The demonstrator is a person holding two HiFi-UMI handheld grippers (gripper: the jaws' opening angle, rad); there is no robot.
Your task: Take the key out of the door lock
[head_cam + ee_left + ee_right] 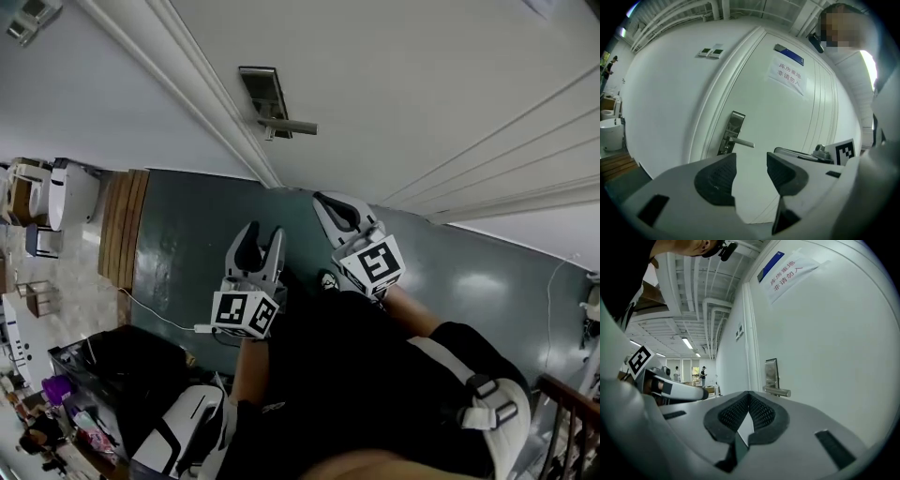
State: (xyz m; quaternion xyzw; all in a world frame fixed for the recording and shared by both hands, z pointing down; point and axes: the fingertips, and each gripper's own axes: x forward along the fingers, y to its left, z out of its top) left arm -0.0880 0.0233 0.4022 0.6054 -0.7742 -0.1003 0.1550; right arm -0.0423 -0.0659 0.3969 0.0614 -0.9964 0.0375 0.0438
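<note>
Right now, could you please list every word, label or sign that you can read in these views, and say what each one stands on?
"非请勿入": lower line, red print, on the paper sign stuck to the door.
"库房重地": upper line of the same sign; the first character is unsure.
Blue plate above the sign: any print is too small to read.

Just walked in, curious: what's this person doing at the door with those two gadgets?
A person faces a white door, a gripper in each hand. The left gripper is open, the right gripper shut and empty. Both are short of the lock plate and its lever handle. No key can be made out.
</note>
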